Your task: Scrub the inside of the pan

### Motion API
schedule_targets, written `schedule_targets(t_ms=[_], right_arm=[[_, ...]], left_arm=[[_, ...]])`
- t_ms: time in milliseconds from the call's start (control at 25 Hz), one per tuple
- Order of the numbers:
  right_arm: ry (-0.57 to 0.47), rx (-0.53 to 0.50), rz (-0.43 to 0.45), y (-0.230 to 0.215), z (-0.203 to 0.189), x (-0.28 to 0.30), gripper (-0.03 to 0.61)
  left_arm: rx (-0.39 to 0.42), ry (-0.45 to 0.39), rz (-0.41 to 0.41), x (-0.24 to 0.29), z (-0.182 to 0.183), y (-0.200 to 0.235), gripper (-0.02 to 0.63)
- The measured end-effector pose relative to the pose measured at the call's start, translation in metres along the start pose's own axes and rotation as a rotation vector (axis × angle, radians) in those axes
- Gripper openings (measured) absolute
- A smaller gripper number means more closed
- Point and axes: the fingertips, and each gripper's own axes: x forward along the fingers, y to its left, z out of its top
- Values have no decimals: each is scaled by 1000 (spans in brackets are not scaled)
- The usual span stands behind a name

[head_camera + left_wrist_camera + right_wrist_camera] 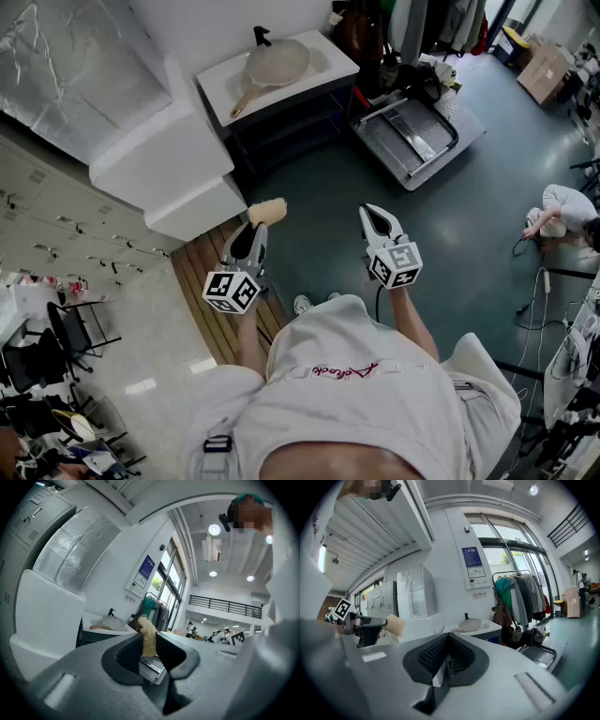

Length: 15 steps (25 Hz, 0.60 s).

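A pale pan [277, 61] with a wooden handle lies upside down in the white sink [223, 86] at the far side; it also shows small in the left gripper view [114, 622] and the right gripper view [469, 624]. My left gripper [257, 221] is shut on a tan sponge [267, 211], which sticks out between its jaws [148, 637]. My right gripper [379, 218] is shut with nothing in it [449, 641]. Both grippers hang in the air over the floor, well short of the sink.
A white stepped counter [173, 164] stands left of the sink. A metal folding step [412, 131] lies on the floor to the right. A wooden floor grate [220, 281] lies under my left side. Someone crouches at the far right [562, 211]. Clothes rack [520, 597] behind.
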Motion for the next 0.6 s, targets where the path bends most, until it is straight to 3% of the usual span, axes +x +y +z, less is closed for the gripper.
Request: schedule_targets(t_ms=[600], right_arm=[[-11, 18, 3, -15, 3, -6, 5]], left_arm=[[17, 4, -6, 17, -1, -11, 86]])
